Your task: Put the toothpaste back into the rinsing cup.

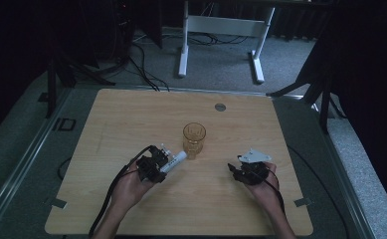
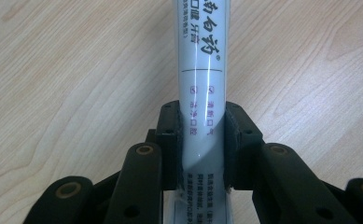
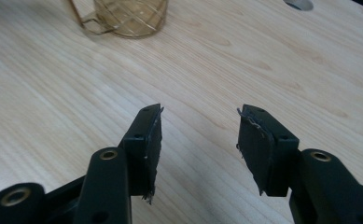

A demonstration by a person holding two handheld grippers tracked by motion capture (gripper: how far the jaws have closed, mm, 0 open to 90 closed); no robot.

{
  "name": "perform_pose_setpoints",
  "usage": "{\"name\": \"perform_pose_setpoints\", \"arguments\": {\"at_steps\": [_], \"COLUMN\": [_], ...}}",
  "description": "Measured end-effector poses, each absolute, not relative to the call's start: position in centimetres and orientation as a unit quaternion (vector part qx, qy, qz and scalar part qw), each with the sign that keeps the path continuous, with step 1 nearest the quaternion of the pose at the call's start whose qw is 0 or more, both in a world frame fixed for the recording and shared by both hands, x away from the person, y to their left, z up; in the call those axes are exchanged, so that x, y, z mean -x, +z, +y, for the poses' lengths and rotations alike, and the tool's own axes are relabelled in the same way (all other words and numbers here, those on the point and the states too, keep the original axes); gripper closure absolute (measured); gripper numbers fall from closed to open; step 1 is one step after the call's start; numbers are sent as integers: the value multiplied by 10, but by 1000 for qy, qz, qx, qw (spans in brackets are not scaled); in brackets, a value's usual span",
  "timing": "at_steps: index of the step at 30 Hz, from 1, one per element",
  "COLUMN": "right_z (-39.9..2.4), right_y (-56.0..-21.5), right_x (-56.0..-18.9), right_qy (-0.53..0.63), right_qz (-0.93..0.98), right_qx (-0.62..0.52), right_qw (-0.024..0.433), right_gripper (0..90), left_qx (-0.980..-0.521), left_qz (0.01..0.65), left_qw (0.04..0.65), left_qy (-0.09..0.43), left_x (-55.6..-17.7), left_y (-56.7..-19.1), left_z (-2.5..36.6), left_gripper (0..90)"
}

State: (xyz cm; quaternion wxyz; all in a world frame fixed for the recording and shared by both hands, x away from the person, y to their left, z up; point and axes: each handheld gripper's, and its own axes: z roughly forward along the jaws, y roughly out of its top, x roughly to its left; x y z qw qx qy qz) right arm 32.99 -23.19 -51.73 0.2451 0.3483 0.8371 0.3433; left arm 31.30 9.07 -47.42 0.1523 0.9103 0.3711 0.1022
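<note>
My left gripper (image 2: 201, 140) clamps a white tube (image 2: 201, 70) angled toward the amber glass (image 1: 194, 138), my right gripper (image 3: 200, 135) gaping beside it, wooden table (image 1: 131, 119), dim room.

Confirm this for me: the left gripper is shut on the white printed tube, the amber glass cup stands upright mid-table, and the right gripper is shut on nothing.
One detail is off. The right gripper is open, not shut: the right gripper view shows its jaws spread apart with bare wooden table between them. The rest holds: the left gripper is shut on the white printed tube, and the amber glass cup stands upright mid-table.
</note>
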Motion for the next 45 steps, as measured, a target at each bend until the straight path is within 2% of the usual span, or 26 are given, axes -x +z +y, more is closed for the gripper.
{"name": "perform_pose_setpoints", "arguments": {"at_steps": [8,28,45], "right_z": [-228,-223,-212], "right_y": [-511,-512,-494], "right_x": [-327,-322,-313], "right_qy": [343,375,386], "right_qz": [851,846,859], "right_qx": [-315,-319,-265], "right_qw": [241,204,208], "right_gripper": [493,478,480], "left_qx": [-915,-918,-926], "left_qz": [358,337,313], "left_qw": [156,181,187], "left_qy": [100,101,91], "left_x": [-313,-310,-308], "left_y": [-473,-461,-459], "left_z": [89,79,71], "left_gripper": [712,712,712]}}
